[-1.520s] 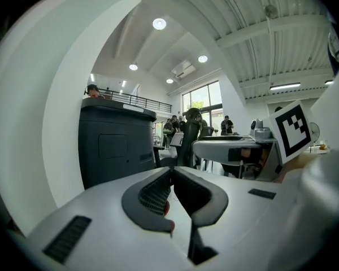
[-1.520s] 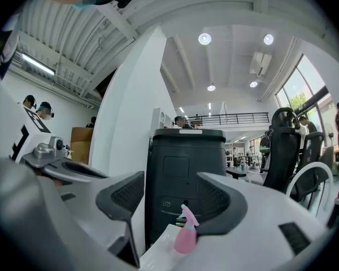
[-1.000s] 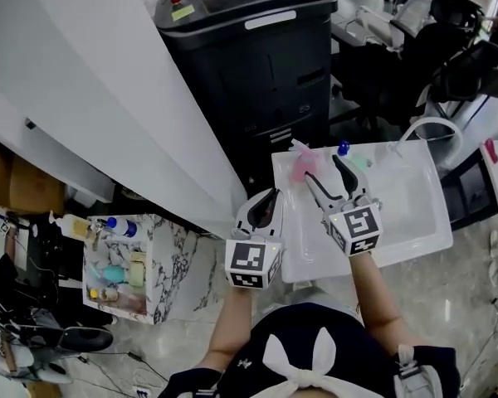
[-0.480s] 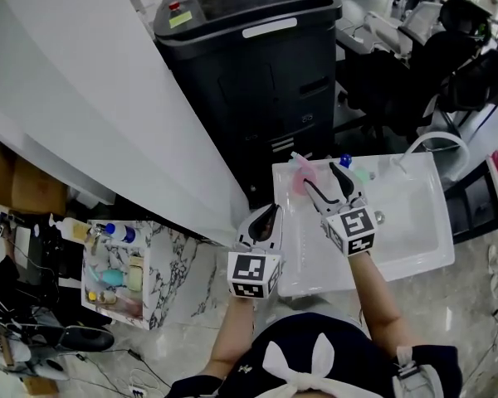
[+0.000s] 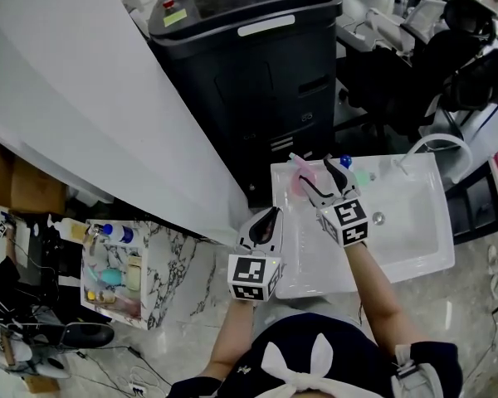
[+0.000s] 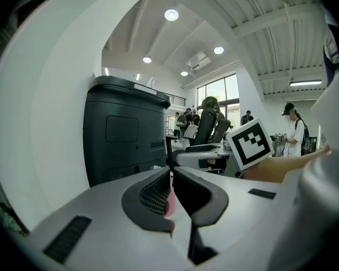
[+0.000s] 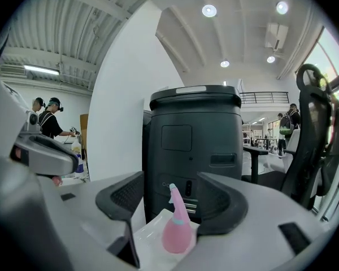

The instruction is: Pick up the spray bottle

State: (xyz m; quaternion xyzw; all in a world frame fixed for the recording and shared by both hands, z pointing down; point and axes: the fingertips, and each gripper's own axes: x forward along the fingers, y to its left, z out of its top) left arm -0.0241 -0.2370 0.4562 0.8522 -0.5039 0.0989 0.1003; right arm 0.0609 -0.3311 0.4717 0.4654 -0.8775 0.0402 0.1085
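A pink spray bottle [image 5: 302,177] stands upright on the back left corner of a white basin [image 5: 415,247]. In the right gripper view the bottle [image 7: 177,224] stands between the open jaws, a little beyond the fingertips and touching neither. My right gripper [image 5: 319,177] reaches over the basin just right of the bottle. My left gripper [image 5: 266,219] hangs at the basin's left edge, its jaws [image 6: 172,193] almost together with nothing gripped; a sliver of pink shows through the slit.
A large black machine [image 5: 257,65] stands directly behind the basin. A curved white wall [image 5: 83,106] fills the left. A blue-capped bottle [image 5: 344,162] and a faucet [image 5: 427,146] sit at the basin's back. A marble box [image 5: 124,264] with bottles stands lower left.
My right gripper has moved forward and slightly left toward the pink spray bottle. The left gripper has stayed about where it was.
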